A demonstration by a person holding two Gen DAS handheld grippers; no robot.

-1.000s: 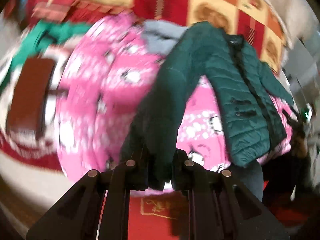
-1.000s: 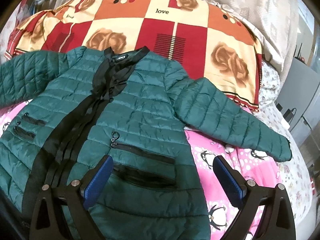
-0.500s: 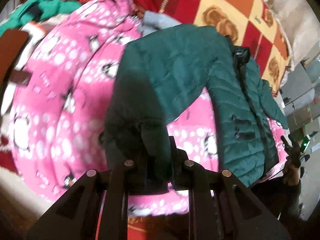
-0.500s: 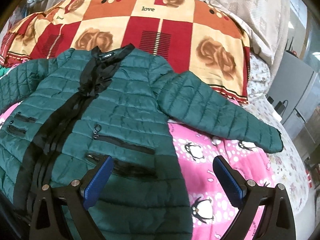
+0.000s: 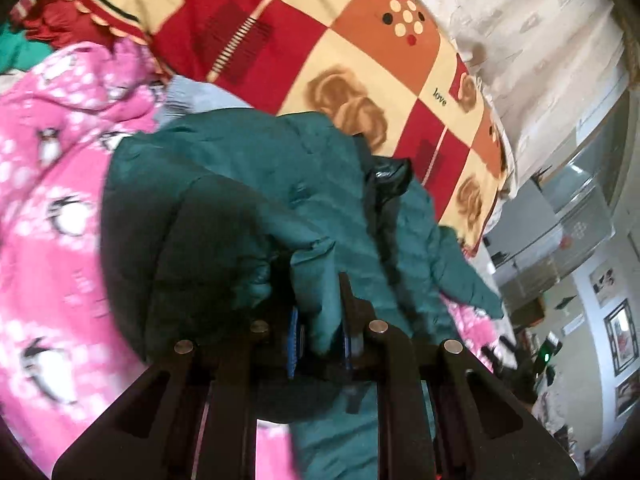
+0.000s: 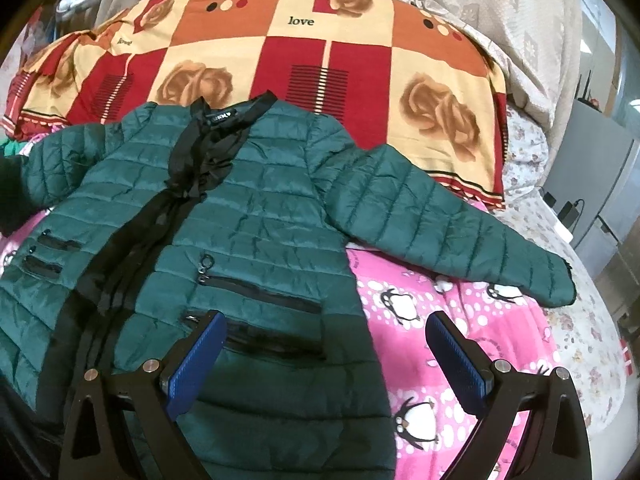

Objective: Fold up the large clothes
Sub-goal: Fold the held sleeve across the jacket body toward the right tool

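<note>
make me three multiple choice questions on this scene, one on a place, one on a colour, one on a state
1. The jacket lies on:
A. a pink penguin blanket
B. a wooden floor
C. a chair

2. The jacket's zipper band is:
A. white
B. black
C. yellow

3. The right tongs are:
A. shut on the collar
B. shut on a pocket
C. open

Answers:
1 A, pink penguin blanket shows beneath it.
2 B, a dark strip runs down the front.
3 C, blue pads stand wide apart; the left tongs pinch the left sleeve.
</note>
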